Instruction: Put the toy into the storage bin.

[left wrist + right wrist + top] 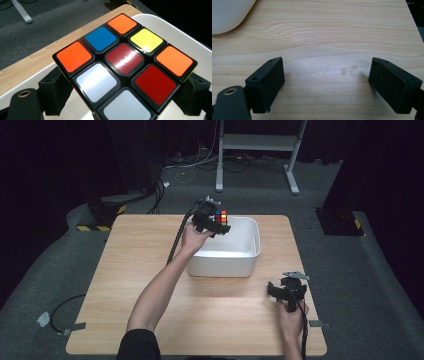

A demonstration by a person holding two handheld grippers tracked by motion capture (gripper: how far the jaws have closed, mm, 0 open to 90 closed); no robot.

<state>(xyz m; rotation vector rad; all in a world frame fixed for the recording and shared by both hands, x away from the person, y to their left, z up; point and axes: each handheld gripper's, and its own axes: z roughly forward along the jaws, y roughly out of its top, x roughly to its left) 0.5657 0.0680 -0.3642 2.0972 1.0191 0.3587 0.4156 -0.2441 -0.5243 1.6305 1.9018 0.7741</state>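
Rubik's cube [124, 68] sits clamped in your left gripper [218, 221] above the white bin's [250, 257] far-left corner, its black-framed face showing orange, blue, yellow, red and white stickers (glossy, catching glare). Your right gripper [327, 83] hovers over the wooden table [332, 32], jaws wide apart.

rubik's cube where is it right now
In the high view the rubik's cube is held between the left gripper jaws above the far-left rim of the white bin.
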